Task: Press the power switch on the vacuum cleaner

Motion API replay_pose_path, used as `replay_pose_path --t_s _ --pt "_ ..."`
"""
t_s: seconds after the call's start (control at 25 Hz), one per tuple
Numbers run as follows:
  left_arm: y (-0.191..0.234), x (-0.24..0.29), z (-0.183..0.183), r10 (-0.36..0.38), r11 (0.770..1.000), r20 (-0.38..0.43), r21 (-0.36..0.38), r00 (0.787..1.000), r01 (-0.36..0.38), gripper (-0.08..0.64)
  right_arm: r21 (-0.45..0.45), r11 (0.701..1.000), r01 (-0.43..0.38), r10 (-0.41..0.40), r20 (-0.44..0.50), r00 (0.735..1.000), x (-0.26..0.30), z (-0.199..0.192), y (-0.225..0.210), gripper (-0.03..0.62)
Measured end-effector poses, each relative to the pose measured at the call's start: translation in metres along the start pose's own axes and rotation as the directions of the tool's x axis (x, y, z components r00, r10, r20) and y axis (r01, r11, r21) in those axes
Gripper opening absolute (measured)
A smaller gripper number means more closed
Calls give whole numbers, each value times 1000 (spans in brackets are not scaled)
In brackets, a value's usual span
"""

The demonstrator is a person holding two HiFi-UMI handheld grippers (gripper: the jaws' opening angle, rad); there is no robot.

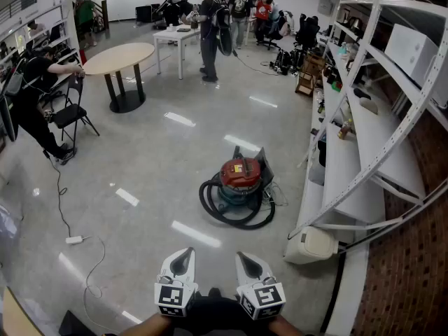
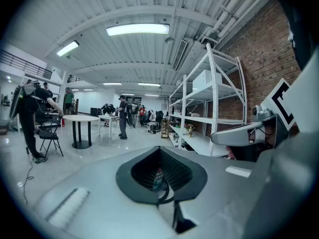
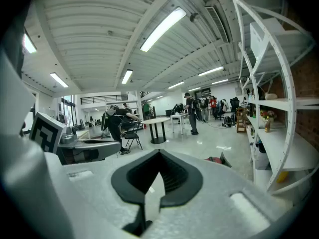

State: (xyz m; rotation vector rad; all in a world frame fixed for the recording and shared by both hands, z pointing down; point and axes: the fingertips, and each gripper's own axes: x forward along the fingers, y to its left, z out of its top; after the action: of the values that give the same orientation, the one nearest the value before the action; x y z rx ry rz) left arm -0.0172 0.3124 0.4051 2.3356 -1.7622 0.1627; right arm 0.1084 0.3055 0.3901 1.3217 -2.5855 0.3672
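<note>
Left gripper (image 1: 183, 256) and right gripper (image 1: 244, 259), grey two-jaw tools pinched together on nothing, sit well apart from red-lidded teal canister vacuum cleaner (image 1: 240, 179) on glossy grey floor (image 1: 154, 166), so nothing looks done yet: approach and switch press remain.

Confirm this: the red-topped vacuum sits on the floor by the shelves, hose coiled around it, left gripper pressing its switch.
Wrong on the gripper: the head view shows the left gripper well short of the vacuum, touching nothing. The rest holds: it sits on the floor by the shelves, hose coiled around it.
</note>
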Motion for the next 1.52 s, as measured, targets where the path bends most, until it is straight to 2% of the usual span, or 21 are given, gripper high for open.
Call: replay_pose_path --t_s 0.44,0.6,0.88,1.24,1.52 --pt "9 3 3 4 1000 4 -2 1000 -4 15 -7 1000 -8 8 6 1000 9 6 5 -9" --pt "15 3 3 8 1000 4 -7 1000 -8 16 16 1000 -25 25 10 1000 14 7 9 -8" --pt "32 7 -2 6 1000 -3 -22 1000 -6 15 35 999 -5 4 5 1000 29 8 12 -8" --pt "73 36 -8 -42 997 -36 -61 998 40 15 67 997 45 -43 -28 999 73 9 17 -8" --pt "130 73 -1 -72 994 -57 -87 996 67 15 67 995 79 -74 -61 995 134 24 25 -8"
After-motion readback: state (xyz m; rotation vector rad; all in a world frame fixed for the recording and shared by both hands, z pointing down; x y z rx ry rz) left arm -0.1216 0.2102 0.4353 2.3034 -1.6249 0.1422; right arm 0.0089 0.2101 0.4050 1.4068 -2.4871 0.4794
